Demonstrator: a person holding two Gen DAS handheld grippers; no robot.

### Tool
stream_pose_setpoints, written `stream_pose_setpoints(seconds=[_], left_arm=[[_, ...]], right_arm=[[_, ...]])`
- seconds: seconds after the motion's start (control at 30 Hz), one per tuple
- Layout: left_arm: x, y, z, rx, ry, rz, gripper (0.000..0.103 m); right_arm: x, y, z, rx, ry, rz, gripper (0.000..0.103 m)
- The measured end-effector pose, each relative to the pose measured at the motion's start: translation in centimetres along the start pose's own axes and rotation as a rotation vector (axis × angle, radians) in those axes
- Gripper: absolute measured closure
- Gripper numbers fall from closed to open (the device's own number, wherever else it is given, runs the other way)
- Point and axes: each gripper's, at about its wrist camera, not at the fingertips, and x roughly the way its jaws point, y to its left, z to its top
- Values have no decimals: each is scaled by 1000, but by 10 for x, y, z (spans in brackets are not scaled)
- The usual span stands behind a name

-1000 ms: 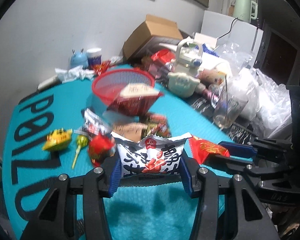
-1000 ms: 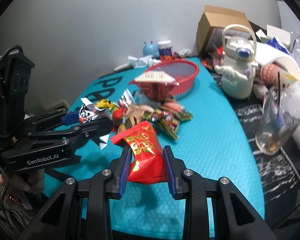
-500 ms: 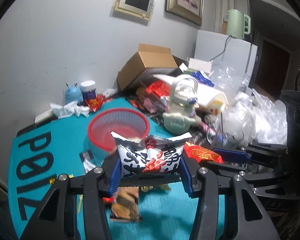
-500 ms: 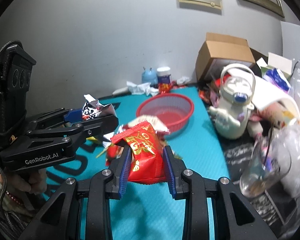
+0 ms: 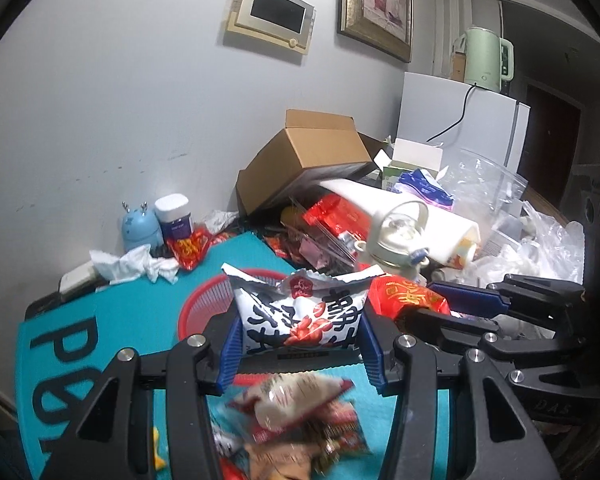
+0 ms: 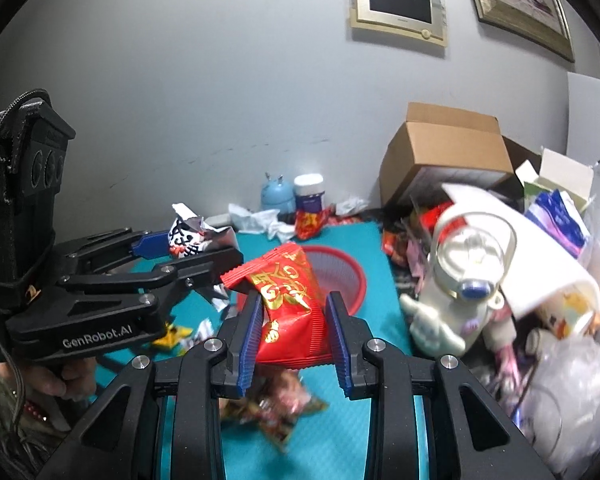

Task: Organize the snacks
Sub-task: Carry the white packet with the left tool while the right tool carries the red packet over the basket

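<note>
My left gripper (image 5: pixel 298 344) is shut on a white snack bag with black and red print (image 5: pixel 300 310), held above the teal mat just in front of the red mesh basket (image 5: pixel 204 304). It also shows in the right wrist view (image 6: pixel 188 246). My right gripper (image 6: pixel 292 336) is shut on a red and gold snack packet (image 6: pixel 290 304), held in the air before the red basket (image 6: pixel 340 272). The red packet also shows in the left wrist view (image 5: pixel 404 296), right of the white bag. Loose snack packets (image 5: pixel 300 420) lie blurred on the mat below both grippers.
A teal mat (image 5: pixel 100 340) with black letters covers the table. Behind it stand a blue figurine (image 5: pixel 138 230), a white-lidded jar (image 5: pixel 174 216), crumpled tissue (image 5: pixel 136 266) and a cardboard box (image 5: pixel 308 160). A white character kettle (image 6: pixel 460 288) and plastic bags (image 6: pixel 572 380) crowd the right.
Both grippers have risen and tilted upward with their packets still held. The basket and loose snacks have dropped lower in both views, and more wall shows.
</note>
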Motion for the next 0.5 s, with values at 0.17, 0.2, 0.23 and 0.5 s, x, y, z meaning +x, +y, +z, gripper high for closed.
stream_pose_setpoints(seconds=[0.17, 0.2, 0.23, 0.5], left_arm=[[25, 14, 14, 0, -8, 4, 54], [32, 17, 16, -3, -5, 4, 54], [37, 20, 18, -3, -2, 6, 54], [85, 44, 27, -6, 40, 47, 54]], right_arm=[[26, -9, 13, -1, -13, -19, 71], [31, -12, 14, -1, -18, -23, 71], [37, -15, 16, 1, -18, -28, 71], [80, -33, 28, 14, 10, -42, 71]])
